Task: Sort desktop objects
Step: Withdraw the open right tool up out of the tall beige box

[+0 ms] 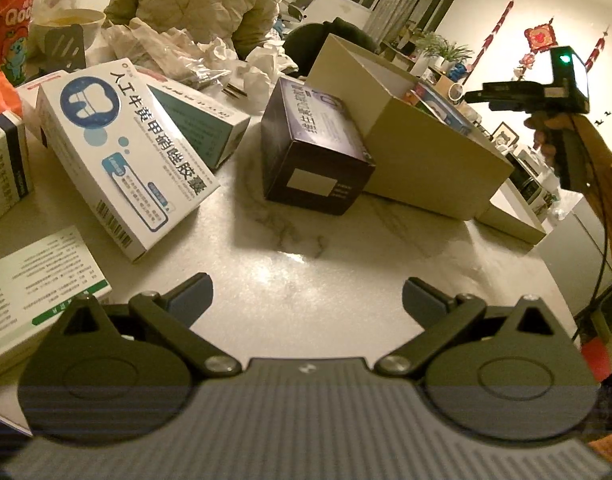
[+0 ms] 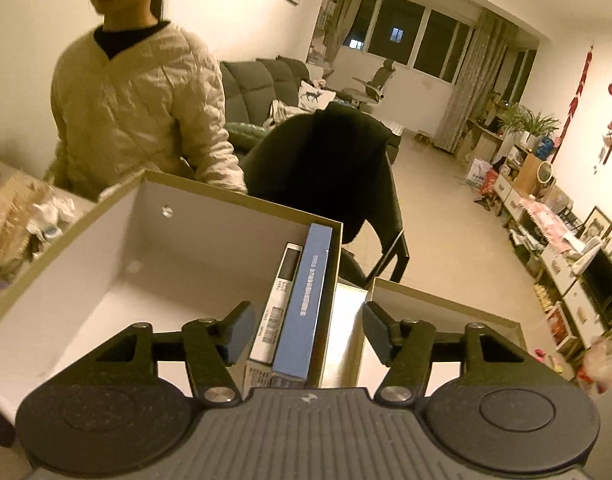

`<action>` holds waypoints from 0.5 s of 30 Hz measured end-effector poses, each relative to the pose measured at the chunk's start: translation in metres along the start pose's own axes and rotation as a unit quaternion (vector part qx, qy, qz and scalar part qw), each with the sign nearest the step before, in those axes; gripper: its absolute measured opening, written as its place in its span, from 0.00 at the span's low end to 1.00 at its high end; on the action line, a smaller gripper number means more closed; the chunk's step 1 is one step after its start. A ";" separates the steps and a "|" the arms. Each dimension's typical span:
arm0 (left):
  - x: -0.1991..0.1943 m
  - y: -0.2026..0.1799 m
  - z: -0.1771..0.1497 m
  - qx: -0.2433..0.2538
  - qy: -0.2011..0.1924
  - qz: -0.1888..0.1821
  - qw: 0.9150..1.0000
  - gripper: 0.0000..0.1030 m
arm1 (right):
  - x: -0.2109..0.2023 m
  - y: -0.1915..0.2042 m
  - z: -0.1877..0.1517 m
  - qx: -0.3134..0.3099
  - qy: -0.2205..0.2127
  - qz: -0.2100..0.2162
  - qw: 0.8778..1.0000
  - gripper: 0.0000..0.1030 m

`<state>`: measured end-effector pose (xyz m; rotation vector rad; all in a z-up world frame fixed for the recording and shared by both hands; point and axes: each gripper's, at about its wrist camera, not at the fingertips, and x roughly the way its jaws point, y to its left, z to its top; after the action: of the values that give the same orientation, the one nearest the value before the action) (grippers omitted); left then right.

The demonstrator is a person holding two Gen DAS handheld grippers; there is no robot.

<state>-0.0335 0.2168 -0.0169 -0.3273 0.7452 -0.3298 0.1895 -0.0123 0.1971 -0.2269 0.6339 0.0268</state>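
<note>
Right wrist view looks into an open tan cardboard box with a white inside [image 2: 106, 276], where a flat blue carton [image 2: 306, 304] and a slimmer white carton [image 2: 280, 300] stand on edge side by side against the box's right wall. The right gripper [image 2: 307, 330] hangs above them with its jaws spread and nothing between the pads; neither pad touches the cartons. A second, lower tan box [image 2: 445, 304] sits just beside the first on the right.

From the left wrist view, the same tan box [image 1: 433, 160] stands on the pale marbled surface [image 1: 306, 272], with a dark purple medicine box [image 1: 317, 148] touching its near left side. Further left, a white and blue medicine box with a tooth logo [image 1: 126, 152] leans tilted over a white and teal box [image 1: 202, 120]. A printed white leaflet with a green mark [image 1: 38, 280] lies at the near left edge. The left gripper [image 1: 307, 298] hovers over a bare part of the surface, jaws wide apart and empty. At the far right, a hand [image 1: 545, 132] grips the other tool's handle.

Crumpled white tissues [image 1: 258, 76] lie behind the boxes, and a person in a cream quilted jacket [image 2: 138, 108] is at the far side of the surface.
</note>
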 end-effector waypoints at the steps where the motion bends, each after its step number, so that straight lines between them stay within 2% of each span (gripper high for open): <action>1: 0.000 0.000 0.000 -0.001 -0.001 0.002 1.000 1.00 | -0.004 -0.002 -0.001 0.005 -0.003 0.004 1.000 0.64; 12: -0.005 0.010 -0.001 -0.026 -0.017 0.034 0.999 1.00 | -0.040 -0.011 -0.017 0.048 -0.034 0.050 0.997 0.79; 15: -0.007 0.014 0.000 -0.038 -0.024 0.047 0.998 1.00 | -0.048 -0.008 -0.022 0.055 -0.041 0.062 0.996 0.80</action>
<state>-0.0362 0.2326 -0.0182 -0.3691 0.7242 -0.2048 0.1384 -0.0227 0.2097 -0.0793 0.5655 0.1196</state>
